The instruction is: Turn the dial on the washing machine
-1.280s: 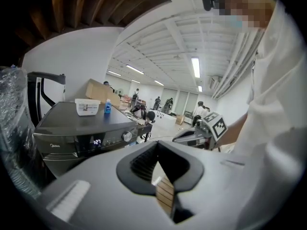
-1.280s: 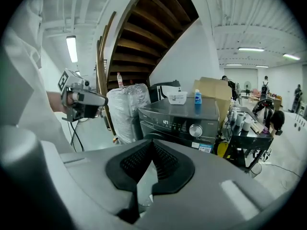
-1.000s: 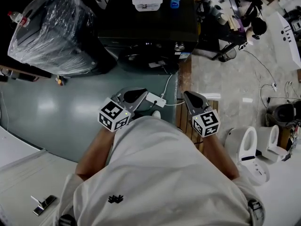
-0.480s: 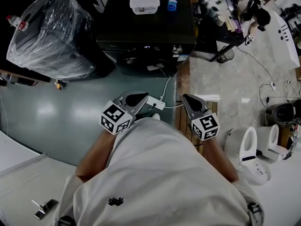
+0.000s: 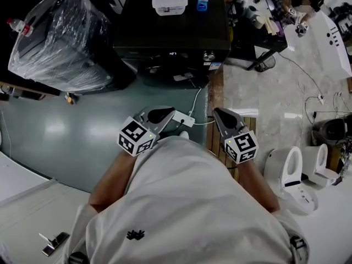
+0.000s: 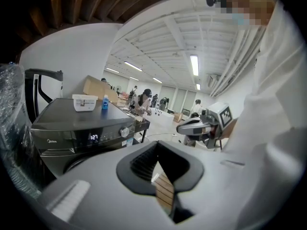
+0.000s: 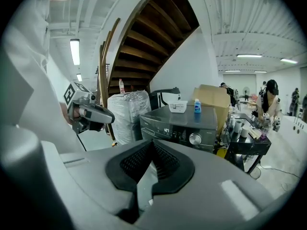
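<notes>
Head view looks steeply down on the dark washing machine, which stands across the green floor, well ahead of the person. To its left sits a bulky plastic-wrapped appliance. The left gripper and the right gripper hang close to the person's body, each with its fingers pressed together on nothing.

The likely trouble is arriving at the panel with the fingers shut. They would bump the knob or the controls beside it rather than close around it, so they need to part first. A white plug block on a cable lies on the floor just ahead and could catch a foot.

The dial is a small silver knob at the right end of the front panel. It is well apart from both pairs of fingers, and closer to the right gripper's line than the left's.
</notes>
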`<state>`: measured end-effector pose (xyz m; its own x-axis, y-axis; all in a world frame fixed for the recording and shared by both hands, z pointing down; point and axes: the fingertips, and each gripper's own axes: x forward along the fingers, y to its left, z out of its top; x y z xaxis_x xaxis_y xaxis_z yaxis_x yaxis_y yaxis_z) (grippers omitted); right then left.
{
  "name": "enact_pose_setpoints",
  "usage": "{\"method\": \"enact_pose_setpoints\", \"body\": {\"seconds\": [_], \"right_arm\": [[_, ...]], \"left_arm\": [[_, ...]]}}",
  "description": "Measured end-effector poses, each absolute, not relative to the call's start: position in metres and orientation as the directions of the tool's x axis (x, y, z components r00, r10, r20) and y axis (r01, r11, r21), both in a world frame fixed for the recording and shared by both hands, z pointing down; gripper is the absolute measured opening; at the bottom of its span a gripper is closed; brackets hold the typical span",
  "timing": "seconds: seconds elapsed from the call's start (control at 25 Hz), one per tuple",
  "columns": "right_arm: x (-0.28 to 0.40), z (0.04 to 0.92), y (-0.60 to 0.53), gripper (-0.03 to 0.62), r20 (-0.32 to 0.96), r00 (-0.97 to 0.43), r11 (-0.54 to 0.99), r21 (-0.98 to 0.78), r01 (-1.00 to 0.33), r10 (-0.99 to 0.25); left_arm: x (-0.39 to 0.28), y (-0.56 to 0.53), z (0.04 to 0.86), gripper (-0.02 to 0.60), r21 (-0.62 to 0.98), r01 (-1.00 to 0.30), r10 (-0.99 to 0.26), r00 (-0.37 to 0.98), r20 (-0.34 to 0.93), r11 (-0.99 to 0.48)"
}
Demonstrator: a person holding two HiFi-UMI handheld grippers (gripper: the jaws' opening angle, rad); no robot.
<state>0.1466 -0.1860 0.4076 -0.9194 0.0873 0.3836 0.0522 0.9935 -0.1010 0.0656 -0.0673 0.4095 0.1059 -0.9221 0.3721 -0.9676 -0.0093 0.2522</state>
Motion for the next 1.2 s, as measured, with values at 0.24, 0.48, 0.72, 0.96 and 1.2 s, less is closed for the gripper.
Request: {"method": "enact_pose_setpoints", "body": {"seconds": [0.24, 0.48, 0.72, 0.96, 1.2], "right_arm": [[0.147, 0.408, -0.187, 0.002, 0.388, -0.918, 0.994, -0.096, 0.052, 0.085], [0.145, 0.407, -0.189, 0.002, 0.388, -0.918, 0.994, -0.096, 0.053, 0.087], [0.145, 0.411, -0.192, 0.002, 0.390, -0.917, 0.994, -0.098, 0.053, 0.088], [0.146, 0.414, -0.197, 0.002, 0.394, -0.915, 0.993, -0.100, 0.057, 0.092], [0.144, 0.415, -0.204, 0.002, 0.400, -0.911, 0.993, -0.093, 0.066, 0.098]], "left_arm": [[0.066, -0.069, 0.409, 0.057, 0.258, -0.966, -0.923, 0.106, 0.369, -0.008], [0.064, -0.070, 0.410, 0.057, 0.261, -0.965, -0.923, 0.104, 0.370, -0.004], [0.063, -0.072, 0.412, 0.057, 0.260, -0.966, -0.922, 0.101, 0.375, 0.000], [0.063, -0.075, 0.414, 0.057, 0.261, -0.965, -0.920, 0.099, 0.380, 0.004], [0.066, -0.083, 0.416, 0.057, 0.267, -0.964, -0.917, 0.107, 0.383, -0.001]]}}
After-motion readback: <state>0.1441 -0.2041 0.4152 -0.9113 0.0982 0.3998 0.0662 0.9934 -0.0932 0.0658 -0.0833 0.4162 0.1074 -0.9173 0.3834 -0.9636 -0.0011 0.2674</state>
